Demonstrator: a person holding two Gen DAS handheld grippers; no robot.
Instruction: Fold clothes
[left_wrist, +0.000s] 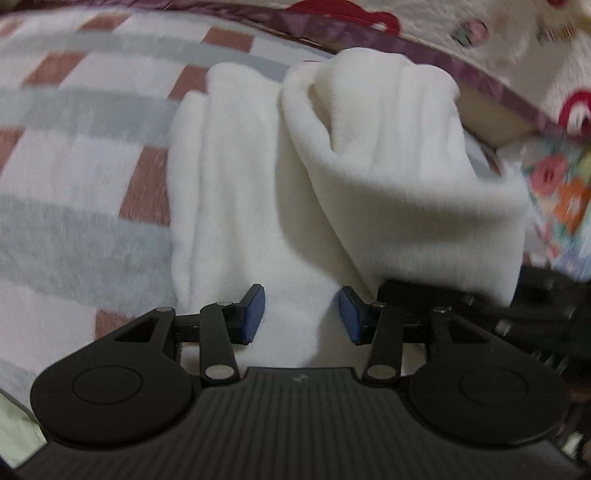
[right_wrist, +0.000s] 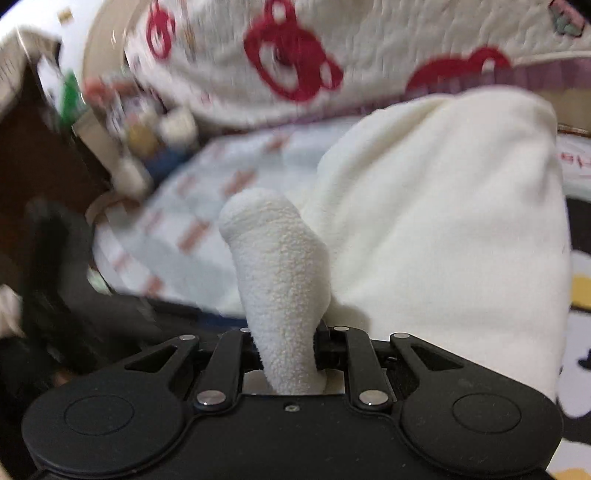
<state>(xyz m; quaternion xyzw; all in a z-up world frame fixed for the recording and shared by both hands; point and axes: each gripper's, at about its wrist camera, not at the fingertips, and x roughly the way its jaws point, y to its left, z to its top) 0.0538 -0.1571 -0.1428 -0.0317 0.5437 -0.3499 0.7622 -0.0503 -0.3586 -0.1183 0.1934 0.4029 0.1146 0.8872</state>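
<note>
Mid-fold: right gripper (right_wrist: 286, 354) is pinching a bunch of the white fleece (left_wrist: 369, 166), left gripper (left_wrist: 301, 314) is apart and empty over it. Next it probably needs the fold laid flat.

A home, most likely a bedroom: the bed (left_wrist: 74, 155) is spread with a soft checked blanket in grey, white and rust. Along its far edge lies a fleecy cover with red bear prints (right_wrist: 291, 62), and a floral cloth (left_wrist: 557, 199) shows at the right edge.
</note>
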